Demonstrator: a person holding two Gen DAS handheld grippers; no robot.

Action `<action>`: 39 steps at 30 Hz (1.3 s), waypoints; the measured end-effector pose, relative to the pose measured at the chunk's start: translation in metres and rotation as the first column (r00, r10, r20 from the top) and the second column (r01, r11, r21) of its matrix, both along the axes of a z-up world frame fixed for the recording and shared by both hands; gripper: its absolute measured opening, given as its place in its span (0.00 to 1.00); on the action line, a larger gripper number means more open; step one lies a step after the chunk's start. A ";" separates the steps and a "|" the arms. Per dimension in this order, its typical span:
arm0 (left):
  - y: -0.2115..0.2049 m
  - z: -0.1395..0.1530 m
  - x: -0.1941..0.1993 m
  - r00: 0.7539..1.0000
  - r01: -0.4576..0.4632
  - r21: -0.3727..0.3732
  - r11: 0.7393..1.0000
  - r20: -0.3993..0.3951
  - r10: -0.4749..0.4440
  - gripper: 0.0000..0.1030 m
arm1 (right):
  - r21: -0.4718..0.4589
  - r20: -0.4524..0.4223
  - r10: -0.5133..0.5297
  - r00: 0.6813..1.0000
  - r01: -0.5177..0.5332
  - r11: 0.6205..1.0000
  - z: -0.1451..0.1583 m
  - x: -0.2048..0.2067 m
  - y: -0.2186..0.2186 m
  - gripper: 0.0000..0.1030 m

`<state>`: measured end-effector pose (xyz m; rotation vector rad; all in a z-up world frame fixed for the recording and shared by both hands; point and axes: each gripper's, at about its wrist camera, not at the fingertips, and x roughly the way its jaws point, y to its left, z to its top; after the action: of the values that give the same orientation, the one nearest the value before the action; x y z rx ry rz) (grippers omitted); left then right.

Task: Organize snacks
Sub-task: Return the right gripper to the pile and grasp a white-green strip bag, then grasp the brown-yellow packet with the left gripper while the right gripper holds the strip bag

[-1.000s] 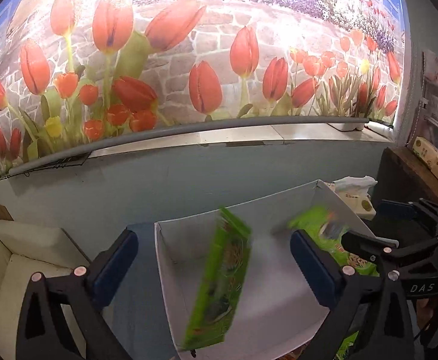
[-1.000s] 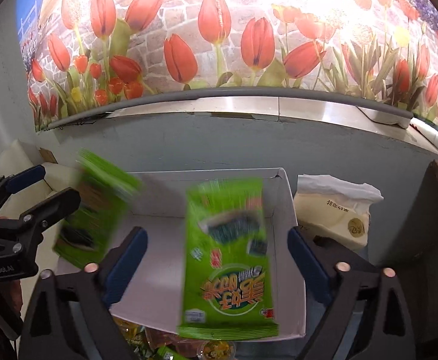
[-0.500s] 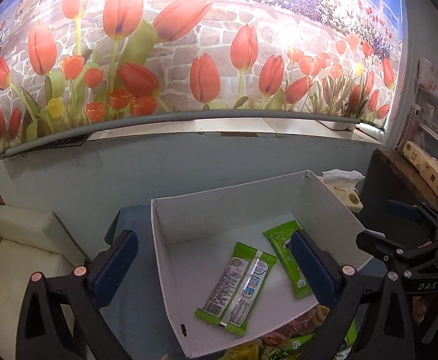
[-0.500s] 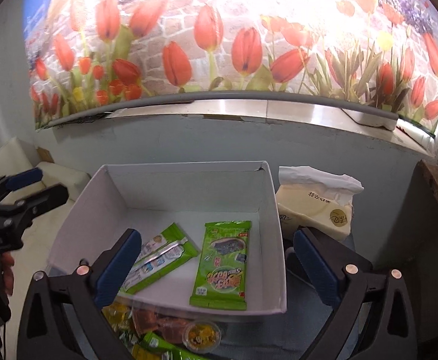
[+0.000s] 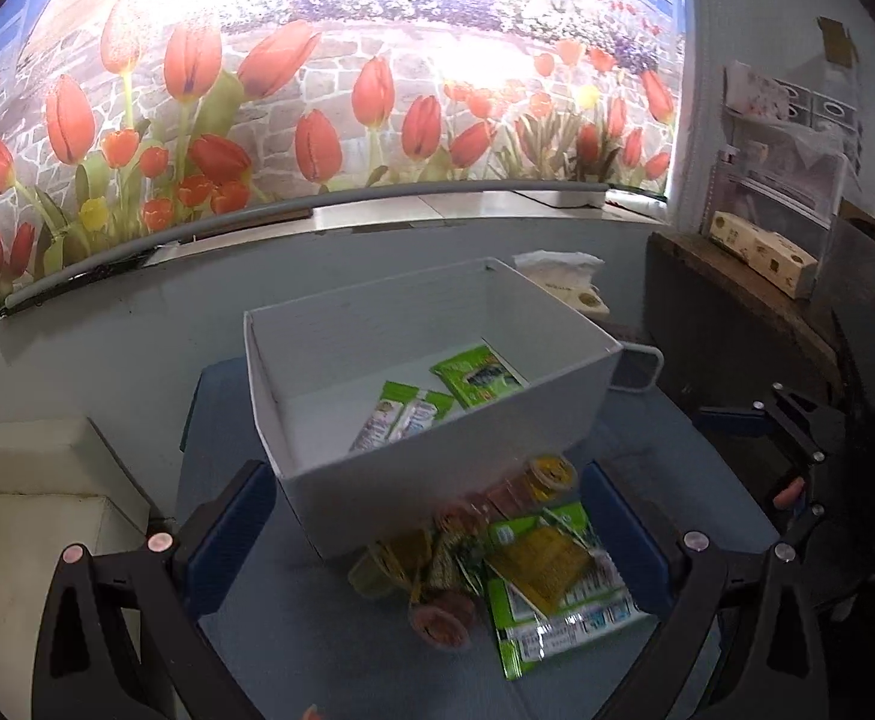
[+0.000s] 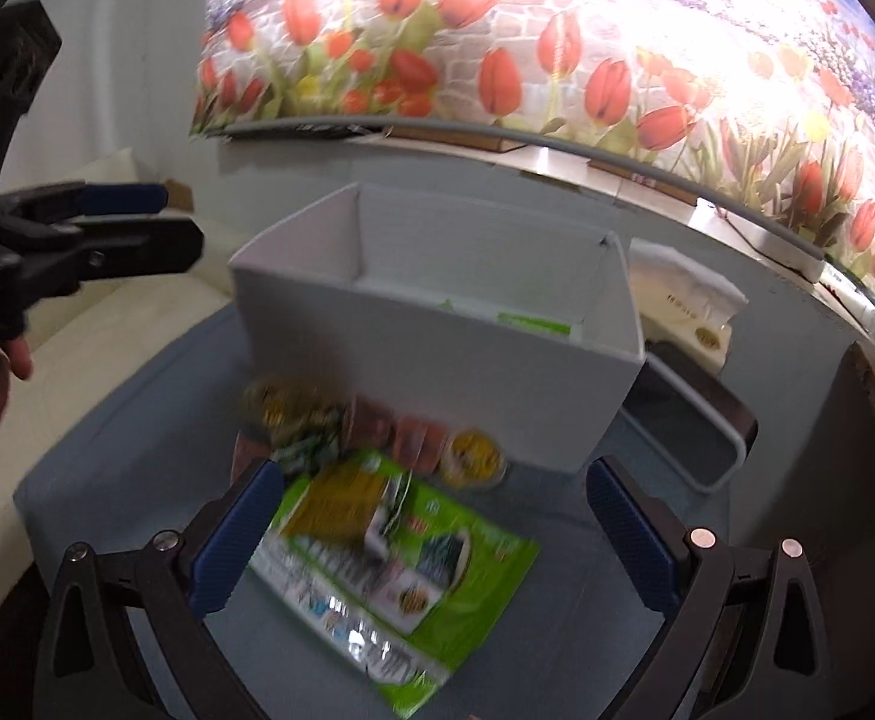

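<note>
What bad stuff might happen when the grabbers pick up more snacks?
1. The snack pile sits tight against the box, so a finger could bump the box wall.
2. The big green packet lies flat on the table; the open right gripper may slide off it.
3. The small round cups might roll away if nudged.
</note>
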<state>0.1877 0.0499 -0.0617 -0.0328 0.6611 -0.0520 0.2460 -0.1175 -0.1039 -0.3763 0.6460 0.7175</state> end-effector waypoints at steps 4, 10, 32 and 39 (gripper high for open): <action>-0.014 -0.010 -0.041 0.999 0.039 -0.034 0.999 -0.015 -0.039 1.00 | -0.065 -0.053 0.134 0.990 -0.137 0.988 -0.023 -0.018 -0.003 1.00; -0.024 -0.024 -0.089 0.997 0.053 -0.101 0.993 -0.045 -0.058 1.00 | -0.185 -0.126 0.345 0.930 -0.364 0.913 -0.053 -0.021 0.011 1.00; -0.027 -0.043 -0.143 0.994 -0.036 -0.087 0.996 -0.106 0.026 1.00 | -0.308 -0.209 0.411 0.887 -0.459 0.834 -0.105 0.017 0.024 0.78; -0.032 -0.045 -0.131 0.994 -0.019 -0.082 0.996 -0.106 0.010 1.00 | -0.312 -0.233 0.402 0.885 -0.460 0.831 -0.100 -0.011 0.007 0.77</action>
<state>0.0567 0.0176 -0.1070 -0.1207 0.7639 -0.0641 0.2354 -0.1104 -0.2043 -0.8320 0.8598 1.0744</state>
